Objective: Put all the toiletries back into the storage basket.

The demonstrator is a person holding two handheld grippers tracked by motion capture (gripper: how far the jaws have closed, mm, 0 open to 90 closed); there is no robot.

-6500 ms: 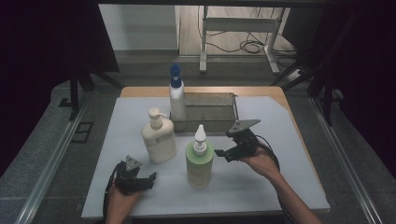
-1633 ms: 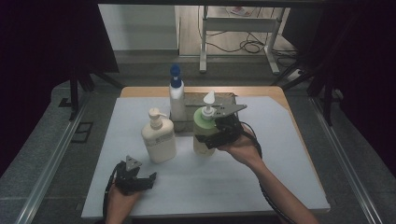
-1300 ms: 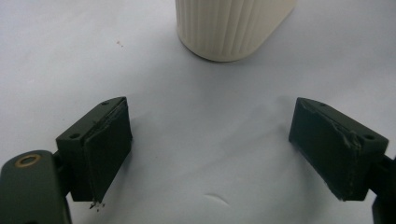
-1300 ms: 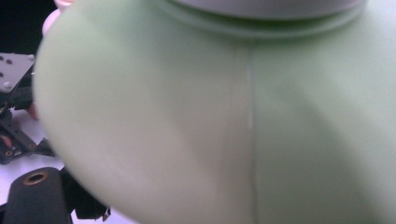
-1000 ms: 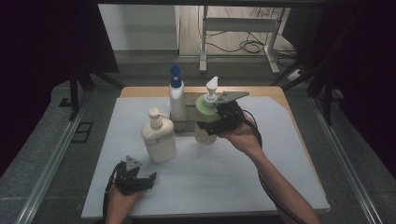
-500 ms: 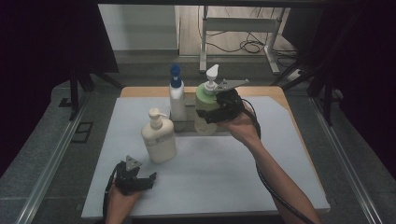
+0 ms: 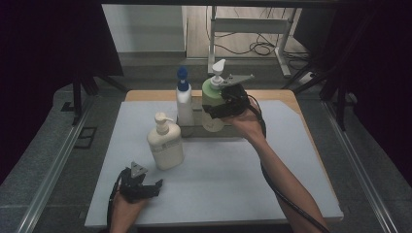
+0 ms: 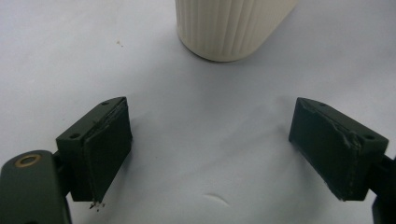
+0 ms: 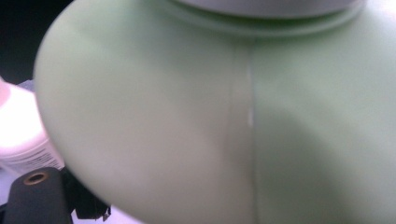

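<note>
1. Nearest the person, the left gripper (image 7: pixel 154 186) rested low on the pale grey mat (image 7: pixel 218 184) at its front left, its jaws spread wide with nothing between them.
2. In the left gripper view, the ribbed base of the cream pump bottle (image 8: pixel 232 25) stood on the mat just beyond those parted jaws, apart from them.
3. Farther in, that cream pump bottle stood upright on the mat, left of centre.
4. Beyond it, the right gripper (image 7: pixel 214 110) was clamped on the body of the green pump bottle (image 7: pixel 211 92), holding it upright and off the mat, over the near edge of the dark tray (image 7: pixel 194 130).
5. Just left of the green bottle stood the white bottle with a blue cap (image 7: pixel 183 99), upright in the tray.
6. The tray sat at the far end of the mat, against the wooden table edge (image 7: pixel 272 94).
</note>
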